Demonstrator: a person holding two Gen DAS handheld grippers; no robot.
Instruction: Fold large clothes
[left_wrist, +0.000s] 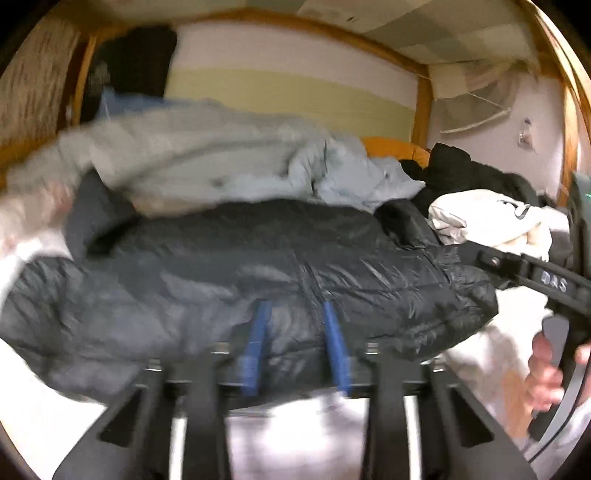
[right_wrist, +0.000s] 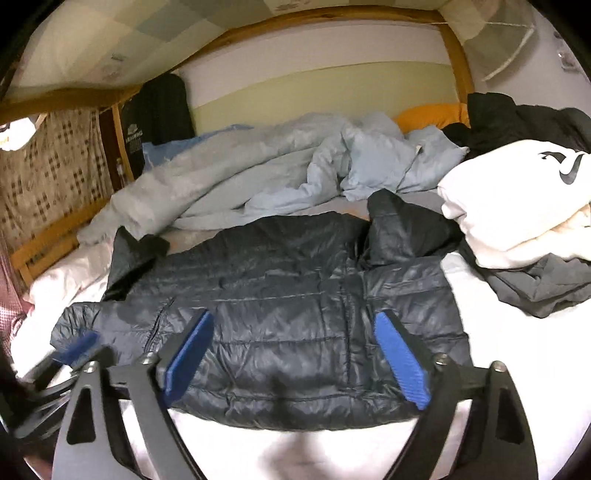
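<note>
A dark navy puffer jacket (right_wrist: 280, 295) lies spread on the white bed sheet (right_wrist: 288, 446). It also fills the left wrist view (left_wrist: 258, 266). My left gripper (left_wrist: 297, 317) has its blue pads close together, pinching a fold of the jacket's near edge. It shows blurred at the left edge of the right wrist view (right_wrist: 79, 345). My right gripper (right_wrist: 295, 350) is open wide, its blue pads (right_wrist: 400, 358) resting on the jacket's lower part. Its black frame and the hand holding it show at the right of the left wrist view (left_wrist: 524, 273).
A crumpled light blue duvet (right_wrist: 295, 170) lies behind the jacket. A white hoodie with a black logo (right_wrist: 517, 199) sits on dark grey and black clothes (right_wrist: 546, 284) at right. An orange pillow (right_wrist: 428, 114) and the wooden bed frame (right_wrist: 458, 62) are at the back.
</note>
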